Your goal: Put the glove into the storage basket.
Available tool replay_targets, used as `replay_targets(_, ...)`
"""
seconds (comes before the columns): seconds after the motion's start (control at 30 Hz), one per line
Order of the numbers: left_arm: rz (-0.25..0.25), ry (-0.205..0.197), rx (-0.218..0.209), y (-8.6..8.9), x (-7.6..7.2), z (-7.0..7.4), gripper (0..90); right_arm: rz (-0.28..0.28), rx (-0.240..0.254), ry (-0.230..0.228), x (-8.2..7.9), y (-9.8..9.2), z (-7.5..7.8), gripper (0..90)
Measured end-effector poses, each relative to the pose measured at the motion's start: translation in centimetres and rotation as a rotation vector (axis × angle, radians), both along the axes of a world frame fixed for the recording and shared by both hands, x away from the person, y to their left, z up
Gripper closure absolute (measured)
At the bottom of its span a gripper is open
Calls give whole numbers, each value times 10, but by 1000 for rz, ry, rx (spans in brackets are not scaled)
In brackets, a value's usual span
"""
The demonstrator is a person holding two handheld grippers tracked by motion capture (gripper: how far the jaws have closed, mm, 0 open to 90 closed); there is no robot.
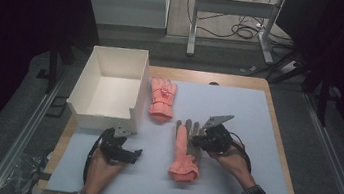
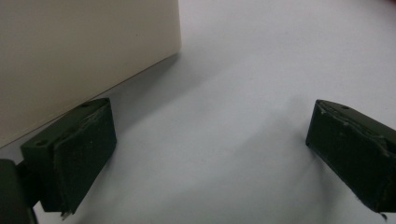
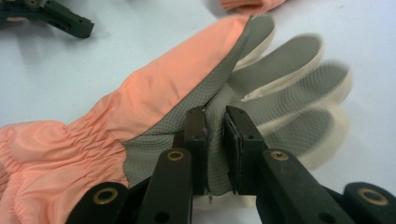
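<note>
A white open box [image 1: 111, 86] is set at the far left corner of the tabletop [image 1: 229, 185], overhanging its left edge, and its cream wall [image 2: 84, 51] is seen close to the left jaw in the left gripper view. Just in front of the box, near the left edge of the tabletop, the left gripper [image 1: 135, 153] is held by the person's left hand [image 1: 103, 166]; its jaws are spread wide apart, nothing is between them, and only the bare pale surface is seen past them [image 2: 210, 154]. Right of the box, toward the far edge and about mid-width, a pink glove [image 1: 162, 98] is laid flat with its fingers pointing away from the person, close beside the box wall. Nearer the person, at the middle of the tabletop, a second glove [image 1: 184, 151] is laid with its gathered pink cuff toward the near edge and its grey palm side partly turned up. The right gripper [image 1: 199, 140] is held by the right hand [image 1: 227, 157] at this glove's right side, near the base of its fingers. In the right gripper view, a fold of the grey palm fabric [image 3: 215, 140] is seen standing between the nearly closed jaws [image 3: 215, 156], pinched there, while the glove's fingers are blurred beyond.
</note>
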State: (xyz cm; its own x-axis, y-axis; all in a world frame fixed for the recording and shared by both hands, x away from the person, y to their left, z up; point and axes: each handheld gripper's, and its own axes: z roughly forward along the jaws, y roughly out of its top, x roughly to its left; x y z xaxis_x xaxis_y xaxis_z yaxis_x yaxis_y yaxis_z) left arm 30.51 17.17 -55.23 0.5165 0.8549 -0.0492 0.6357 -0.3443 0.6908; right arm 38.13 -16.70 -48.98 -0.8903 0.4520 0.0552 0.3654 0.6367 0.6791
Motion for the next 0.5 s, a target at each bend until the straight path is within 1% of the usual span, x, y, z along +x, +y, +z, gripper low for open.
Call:
replay_targets(0.03, 0, 0, 0, 0, 0, 0, 16, -4, 5, -3, 0, -1, 2, 790)
replay_targets(0.07, 0, 0, 0, 0, 0, 0, 16, -9, 23, -13, 1, -4, 6, 777)
replay_targets(0.1, 0, 0, 0, 0, 0, 0, 16, -9, 23, -13, 1, -4, 6, 777)
replay_targets(0.13, 0, 0, 0, 0, 0, 0, 16, -18, 26, -28, 2, -6, 11, 760)
replay_targets(0.17, 0, 0, 0, 0, 0, 0, 16, -18, 26, -28, 2, -6, 11, 760)
replay_targets(0.2, 0, 0, 1, 0, 0, 0, 16, -22, 32, -36, 3, -7, 15, 743)
replay_targets(0.23, 0, 0, 1, 0, 0, 0, 16, -22, 32, -36, 3, -7, 15, 743)
replay_targets(0.27, -2, -1, 2, 0, 0, 0, 17, -31, 43, -44, 5, -7, 19, 719)
replay_targets(0.3, -2, -1, 2, 0, 0, 0, 16, -31, 43, -44, 5, -7, 19, 719)
replay_targets(0.33, -2, -1, 2, 0, 0, 0, 16, -36, 49, -49, 7, -6, 22, 696)
replay_targets(0.4, 0, 0, -1, 0, 0, 0, 17, -40, 52, -55, 8, -5, 23, 688)
replay_targets(0.5, 0, 0, 0, 0, 0, 0, 16, -65, 69, -60, 15, 1, 29, 620)
